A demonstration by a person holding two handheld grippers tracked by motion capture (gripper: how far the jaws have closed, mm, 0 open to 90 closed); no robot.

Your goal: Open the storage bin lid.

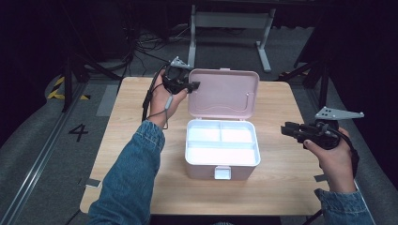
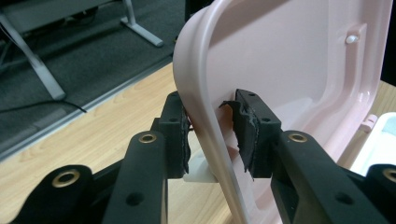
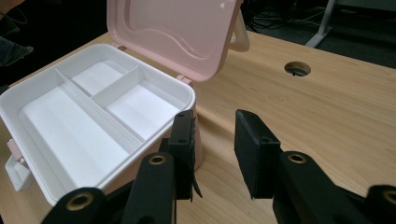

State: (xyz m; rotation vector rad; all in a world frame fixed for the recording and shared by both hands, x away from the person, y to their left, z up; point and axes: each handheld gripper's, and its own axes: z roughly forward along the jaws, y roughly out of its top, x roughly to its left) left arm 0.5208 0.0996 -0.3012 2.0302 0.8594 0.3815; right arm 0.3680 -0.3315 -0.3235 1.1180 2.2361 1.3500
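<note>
A pink box (image 1: pixel 206 171) stands mid-table with its lid (image 1: pixel 225 93) raised upright. Inside lies a white tray (image 1: pixel 220 150) with three bare compartments. My left gripper (image 1: pixel 193 86) is at the lid's left edge. In the left gripper view the lid's rim (image 2: pixel 205 116) runs between the jaws of the left gripper (image 2: pixel 212 135); one pad lies against the outside and a gap shows at the other pad (image 2: pixel 250 135), so it is open. My right gripper (image 1: pixel 284 129) hovers over the table to the right of the box, open with nothing between its jaws (image 3: pixel 215 144), beside the box's corner (image 3: pixel 189 100).
The wooden table (image 1: pixel 277 183) has bare surface on both sides of the box and a round cable hole (image 3: pixel 297 69) beyond the lid. A white latch (image 1: pixel 222 172) hangs at the box's front. A metal desk frame (image 1: pixel 230 21) stands on the floor behind.
</note>
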